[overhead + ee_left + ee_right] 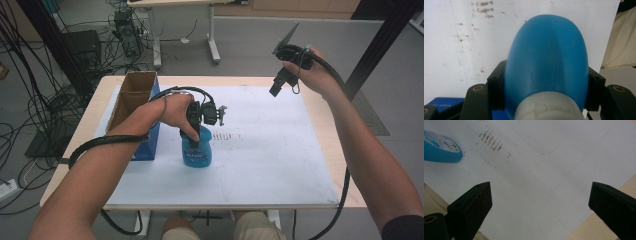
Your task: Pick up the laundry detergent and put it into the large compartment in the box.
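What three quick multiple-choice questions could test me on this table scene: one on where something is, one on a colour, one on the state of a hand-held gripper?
1. Where does the cardboard box stand?
A. near the table's far left corner
B. at the table's right edge
C. on the floor

2. What colour is the bottle?
A. red
B. blue
C. green

3. How does the right hand-held gripper stand?
A. shut on the bottle
B. shut on the box
C. open, holding nothing

Answers:
1 A, the high view shows the box at the far left of the white sheet.
2 B, its body is blue in the left gripper view, with a white cap.
3 C, its jaws stand wide apart over bare sheet, while the left hand-held gripper clamps the bottle.
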{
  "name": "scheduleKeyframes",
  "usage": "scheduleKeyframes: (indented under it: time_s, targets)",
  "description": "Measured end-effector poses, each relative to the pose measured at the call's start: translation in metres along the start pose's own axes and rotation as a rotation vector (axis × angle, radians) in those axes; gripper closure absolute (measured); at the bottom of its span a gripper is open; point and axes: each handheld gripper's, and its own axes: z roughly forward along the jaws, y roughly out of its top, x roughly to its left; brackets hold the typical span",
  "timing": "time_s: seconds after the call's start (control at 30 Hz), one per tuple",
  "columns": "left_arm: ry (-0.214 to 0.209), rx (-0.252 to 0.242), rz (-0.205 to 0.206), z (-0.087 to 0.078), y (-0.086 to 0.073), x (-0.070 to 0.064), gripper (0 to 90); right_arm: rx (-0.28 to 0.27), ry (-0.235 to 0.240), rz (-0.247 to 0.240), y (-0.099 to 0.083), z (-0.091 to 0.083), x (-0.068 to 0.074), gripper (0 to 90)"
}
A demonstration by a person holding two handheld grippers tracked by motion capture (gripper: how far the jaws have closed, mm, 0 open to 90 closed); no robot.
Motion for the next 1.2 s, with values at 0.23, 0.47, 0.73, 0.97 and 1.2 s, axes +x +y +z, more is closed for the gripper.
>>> scheduleKeyframes:
  time_s: [0.23, 0.47, 0.73, 0.97, 1.2]
  targets:
    - [0.0, 0.003, 0.001, 0.0, 0.0006, 0.0002, 37.2, 0.004, 0.0, -0.002, 0.0013, 0.0013, 0.0008, 5.0]
    - [-0.002, 0.003, 0.0, -0.0001, 0.0006, 0.0009, 37.2, 0.006, -0.002, -0.004, 0.0016, 0.0016, 0.0013, 5.0]
    - [-0.002, 0.013, -0.005, -0.0002, 0.003, 0.0007, 37.3, 0.006, -0.006, -0.007, 0.0009, 0.0011, 0.0022, 5.0]
    - [-0.006, 0.02, -0.01, -0.0002, 0.0047, 0.0013, 37.3, 0.005, -0.008, -0.004, -0.0013, 0.0003, 0.001, 5.0]
    - [-0.013, 0.009, -0.035, -0.0007, 0.0023, 0.0027, 37.3, 0.012, -0.009, -0.005, -0.0018, 0.0031, 0.0005, 5.0]
